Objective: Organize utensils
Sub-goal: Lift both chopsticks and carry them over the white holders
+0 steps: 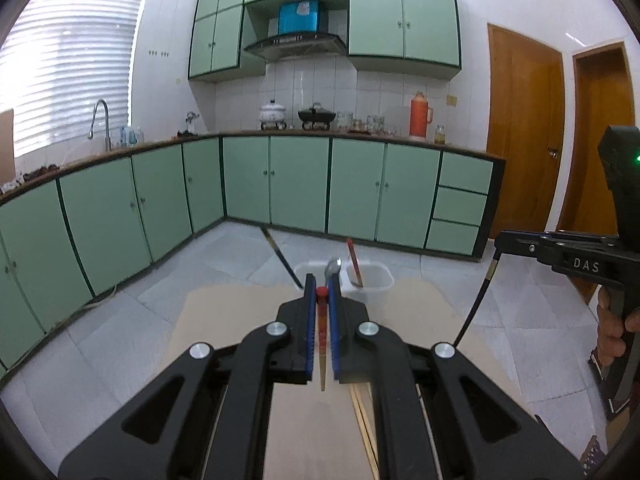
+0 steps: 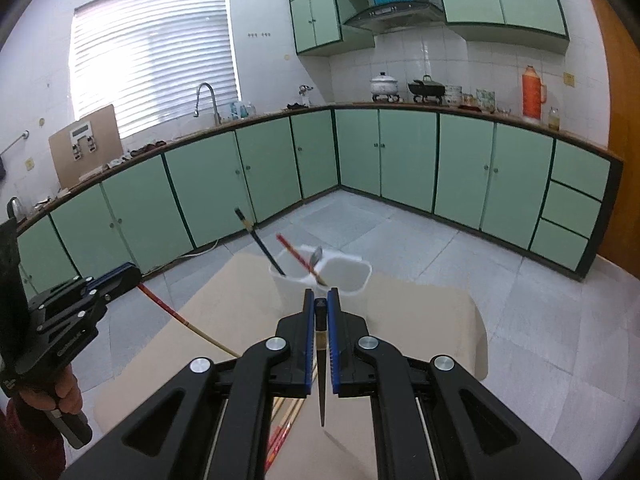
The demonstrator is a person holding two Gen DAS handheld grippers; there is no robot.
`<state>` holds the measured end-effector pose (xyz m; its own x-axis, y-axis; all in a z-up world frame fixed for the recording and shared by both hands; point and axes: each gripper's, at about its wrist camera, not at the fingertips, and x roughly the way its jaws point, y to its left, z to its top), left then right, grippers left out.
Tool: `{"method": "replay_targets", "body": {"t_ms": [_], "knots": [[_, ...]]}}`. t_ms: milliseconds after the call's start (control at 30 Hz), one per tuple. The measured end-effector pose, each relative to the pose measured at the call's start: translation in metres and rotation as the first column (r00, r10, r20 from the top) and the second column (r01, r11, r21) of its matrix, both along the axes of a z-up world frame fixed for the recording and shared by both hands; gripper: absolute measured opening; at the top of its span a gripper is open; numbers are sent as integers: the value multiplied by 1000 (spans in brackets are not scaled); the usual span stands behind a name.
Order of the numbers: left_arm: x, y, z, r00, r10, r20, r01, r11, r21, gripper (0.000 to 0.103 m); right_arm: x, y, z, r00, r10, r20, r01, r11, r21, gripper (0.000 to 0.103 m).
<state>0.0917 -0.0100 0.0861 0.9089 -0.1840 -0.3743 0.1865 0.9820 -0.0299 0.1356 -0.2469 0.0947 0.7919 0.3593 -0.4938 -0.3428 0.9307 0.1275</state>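
Note:
My left gripper [image 1: 322, 282] is shut on a red-topped chopstick [image 1: 322, 332] whose wooden tip hangs down toward the camera. My right gripper [image 2: 321, 296] is shut on a black chopstick [image 2: 321, 384], its point also hanging down. Both are raised above the tan table [image 2: 420, 320], short of a white two-compartment holder [image 2: 354, 280]. A black chopstick [image 2: 260, 244], a red chopstick [image 2: 294, 254] and a metal spoon [image 2: 316, 256] lean in the holder. Each gripper shows in the other's view: the right gripper [image 1: 500, 242] and the left gripper [image 2: 132, 274].
Several loose chopsticks [image 2: 286, 424] lie on the table under the grippers, also visible as loose chopsticks [image 1: 362, 412]. A hand [image 1: 612, 332] grips the right handle. Green cabinets [image 1: 296, 184], a worktop with pots and a tiled floor lie beyond the table.

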Motion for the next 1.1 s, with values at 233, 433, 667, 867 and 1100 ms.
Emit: {"method": "replay_targets", "body": {"t_ms": [233,433,667,867,1100], "knots": [[6,-7,47,993,-9,118,9,1000,0,5,17,-8,46,996,-3,87,1,1000,29,6],[22,-26,78,975,-2,221,-3,1000,24,5,40,-8,79,988,-34,151,28,999,42,6],[68,-44,80,971,10,239,-18,999,32,5,86,-2,78,982,-75,176,69,997,35,6],[105,-47,55,985,5,171,-9,1000,20,5,117,5,50,982,-91,165,87,996,31,6],[132,-43,25,994,14,106,-16,1000,25,5,137,8,17,989,-83,119,79,996,38,6]]}}
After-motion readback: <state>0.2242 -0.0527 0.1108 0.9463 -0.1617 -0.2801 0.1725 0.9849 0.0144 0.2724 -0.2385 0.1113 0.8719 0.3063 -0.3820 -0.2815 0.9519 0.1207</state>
